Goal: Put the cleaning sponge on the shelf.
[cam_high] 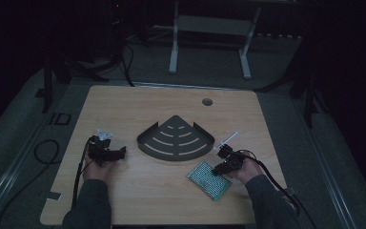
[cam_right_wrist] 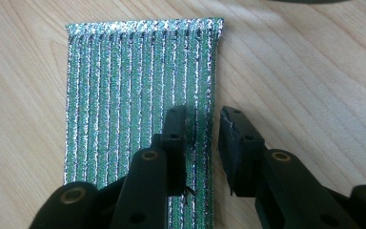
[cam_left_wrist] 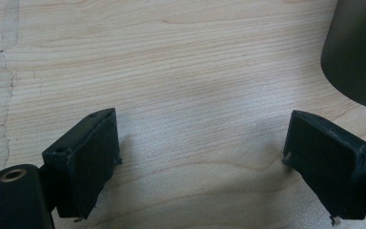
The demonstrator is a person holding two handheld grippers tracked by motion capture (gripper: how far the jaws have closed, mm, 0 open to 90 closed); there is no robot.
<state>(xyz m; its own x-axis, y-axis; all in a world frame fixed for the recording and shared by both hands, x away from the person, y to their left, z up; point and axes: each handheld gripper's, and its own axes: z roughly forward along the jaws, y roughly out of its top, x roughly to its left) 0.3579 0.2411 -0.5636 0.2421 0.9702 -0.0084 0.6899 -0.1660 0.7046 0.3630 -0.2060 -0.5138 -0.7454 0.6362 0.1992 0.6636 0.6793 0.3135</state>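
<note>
No writing can be read on anything. The table carries a dark fan-shaped rack at its middle. The green glittery sponge lies flat near the front right corner, long axis slanting toward that corner. The right gripper straddles its edge, jaws partly apart. The left gripper is agape over bare wood.

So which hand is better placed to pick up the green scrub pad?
Right. The right gripper straddles the scrub pad's edge, jaws slightly apart. The left gripper is open over bare table, across the corner shelf.
</note>
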